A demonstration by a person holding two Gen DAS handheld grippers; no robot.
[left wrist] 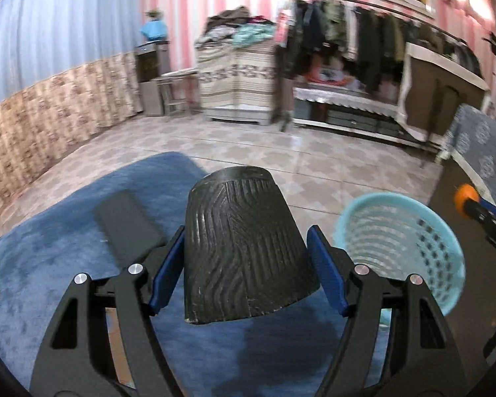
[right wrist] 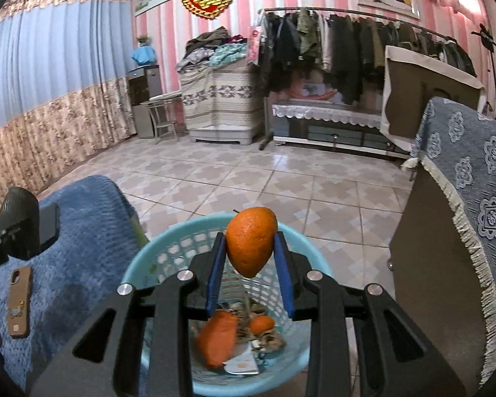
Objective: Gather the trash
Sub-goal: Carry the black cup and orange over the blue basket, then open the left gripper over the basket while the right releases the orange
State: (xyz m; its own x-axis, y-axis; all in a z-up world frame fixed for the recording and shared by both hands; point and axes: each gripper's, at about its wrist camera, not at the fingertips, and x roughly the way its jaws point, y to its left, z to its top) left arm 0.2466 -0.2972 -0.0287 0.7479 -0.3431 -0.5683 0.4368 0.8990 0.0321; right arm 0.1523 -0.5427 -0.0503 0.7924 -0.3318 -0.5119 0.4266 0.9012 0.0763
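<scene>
My left gripper (left wrist: 246, 258) is shut on a black ridged cup (left wrist: 244, 248), held upside down above the blue blanket (left wrist: 49, 264). The light blue trash basket (left wrist: 403, 248) stands to its right on the floor. My right gripper (right wrist: 250, 271) is shut on an orange peel (right wrist: 251, 241) and holds it over the basket (right wrist: 168, 251). A second piece of orange peel (right wrist: 216, 339), blurred, is in the basket with another peel bit (right wrist: 263, 324) and paper scraps. The right gripper's peel shows at the right edge of the left wrist view (left wrist: 466, 200).
A dark flat object (left wrist: 125, 225) lies on the blanket. A phone in a tan case (right wrist: 18, 301) lies on the blanket at left. A brown cabinet with a blue patterned cover (right wrist: 463, 198) stands right of the basket. Tiled floor, a clothes rack and a covered cabinet lie beyond.
</scene>
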